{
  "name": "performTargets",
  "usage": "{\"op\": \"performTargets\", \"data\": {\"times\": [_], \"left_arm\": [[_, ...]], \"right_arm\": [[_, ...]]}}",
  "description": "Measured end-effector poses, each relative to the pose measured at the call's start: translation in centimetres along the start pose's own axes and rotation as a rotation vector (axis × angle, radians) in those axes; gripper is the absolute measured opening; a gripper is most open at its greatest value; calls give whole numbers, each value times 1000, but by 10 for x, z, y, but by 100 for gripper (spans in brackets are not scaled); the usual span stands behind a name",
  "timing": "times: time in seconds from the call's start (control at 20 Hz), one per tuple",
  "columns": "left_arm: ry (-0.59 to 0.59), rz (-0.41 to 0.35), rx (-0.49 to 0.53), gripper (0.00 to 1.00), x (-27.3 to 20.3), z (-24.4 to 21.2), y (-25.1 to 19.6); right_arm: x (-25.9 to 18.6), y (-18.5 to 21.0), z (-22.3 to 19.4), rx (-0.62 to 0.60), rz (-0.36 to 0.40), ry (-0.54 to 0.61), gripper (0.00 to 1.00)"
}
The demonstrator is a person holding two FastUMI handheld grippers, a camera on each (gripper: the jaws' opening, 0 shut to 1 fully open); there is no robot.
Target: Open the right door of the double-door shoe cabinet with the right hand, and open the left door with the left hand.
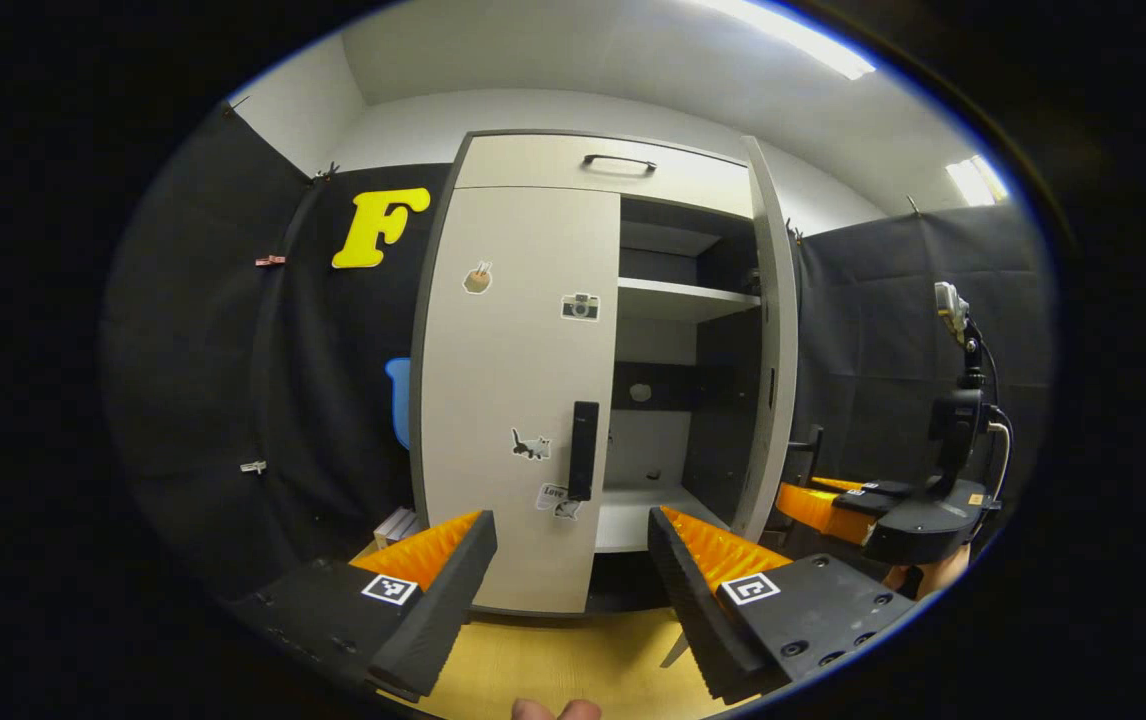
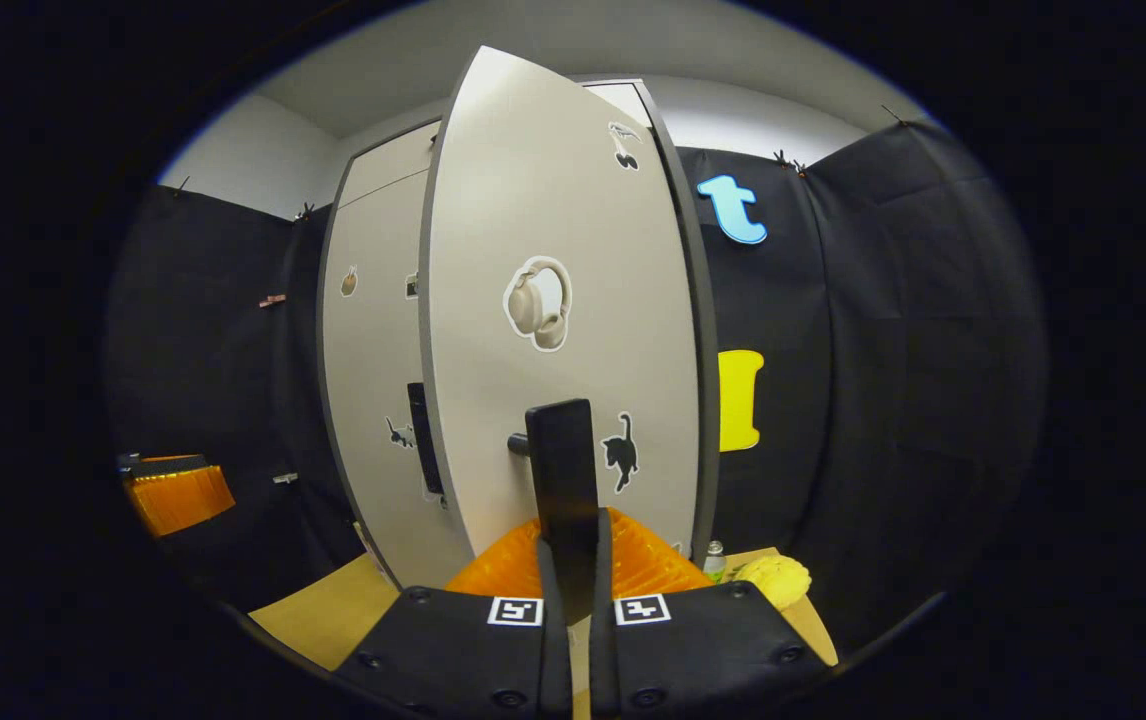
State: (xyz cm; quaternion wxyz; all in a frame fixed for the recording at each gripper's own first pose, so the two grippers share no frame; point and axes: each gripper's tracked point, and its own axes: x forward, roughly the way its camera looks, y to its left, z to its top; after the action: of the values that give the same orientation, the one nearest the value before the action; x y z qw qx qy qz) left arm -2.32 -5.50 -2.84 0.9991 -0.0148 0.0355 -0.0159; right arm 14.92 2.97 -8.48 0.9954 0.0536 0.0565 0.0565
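right gripper (image 2: 570, 560) clamps slim bar handle (image 2: 561, 480) | flat matte right door (image 2: 573, 330) ajar

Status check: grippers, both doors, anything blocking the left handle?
Right gripper shut on right door handle, right door swung open. Left gripper open, short of left handle; left door closed. Nothing blocking.

A recording booth: black cloth walls (image 1: 883, 330), shoe cabinet (image 1: 533, 380), camera stand (image 1: 958, 400), ceiling strip lights (image 1: 803, 35).
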Motion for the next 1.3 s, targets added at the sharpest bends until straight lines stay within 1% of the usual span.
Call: {"op": "performTargets", "data": {"times": [0.15, 0.3, 0.5, 0.7, 0.8, 0.95, 1.1, 1.3], "left_arm": [[9, -29, -8, 94, 3, -5, -17], [11, -54, -5, 94, 5, -6, -31], [18, -84, -7, 94, 7, -9, -49], [16, -100, -2, 94, 8, -9, -60], [16, -104, 7, 94, 9, -8, -63], [16, -108, 8, 94, 10, -9, -68], [22, -107, 5, 94, 10, -11, -70], [32, -103, 9, 94, 14, -16, -70]], "right_arm": [[-4, -11, 1, -8, -44, 2, 11], [-8, -26, 2, -49, -72, 9, 11], [-12, -36, 3, -22, -113, 6, 10], [-12, -50, 6, -28, -156, -6, 10], [-13, -55, 6, -9, -167, -8, 10], [-15, -59, 8, -4, -178, -13, 5], [-15, -56, 8, 9, -160, -13, 5], [-15, -59, 9, 2, -175, -21, 5]]}}
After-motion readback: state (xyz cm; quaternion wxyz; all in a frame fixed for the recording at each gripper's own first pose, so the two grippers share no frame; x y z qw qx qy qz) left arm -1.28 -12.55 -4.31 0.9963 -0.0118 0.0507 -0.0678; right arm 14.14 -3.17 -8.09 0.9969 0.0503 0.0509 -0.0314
